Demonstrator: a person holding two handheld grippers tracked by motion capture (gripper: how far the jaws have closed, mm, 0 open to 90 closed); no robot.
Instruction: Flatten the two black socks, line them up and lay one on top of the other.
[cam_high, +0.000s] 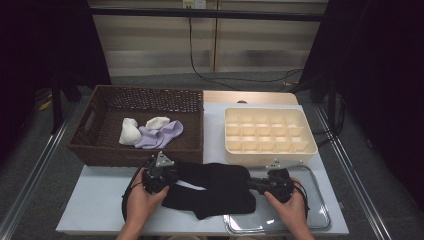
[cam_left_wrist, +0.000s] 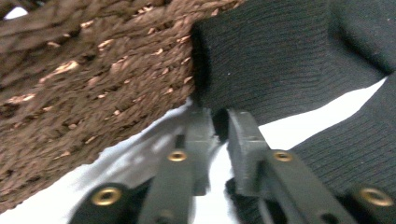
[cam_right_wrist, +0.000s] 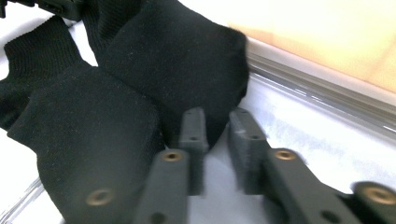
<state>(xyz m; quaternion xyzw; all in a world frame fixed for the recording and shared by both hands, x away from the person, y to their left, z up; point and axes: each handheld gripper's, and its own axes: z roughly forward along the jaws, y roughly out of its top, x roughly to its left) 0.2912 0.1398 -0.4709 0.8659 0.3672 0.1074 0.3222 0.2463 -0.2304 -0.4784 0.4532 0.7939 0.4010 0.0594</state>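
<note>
Grey floor (cam_high: 30, 150) surrounds a white tabletop (cam_high: 100, 200) at lower centre of frame. Pale panelled wall (cam_high: 150, 45) spans the upper centre, with a black cable (cam_high: 200, 70) hanging down it to the floor. Dark curtains (cam_high: 380, 75) flank both upper corners. Lighting dim.

high view: overhead, forward-down; gripper views: close, low; shared: black socks (cam_high: 215, 187)
</note>
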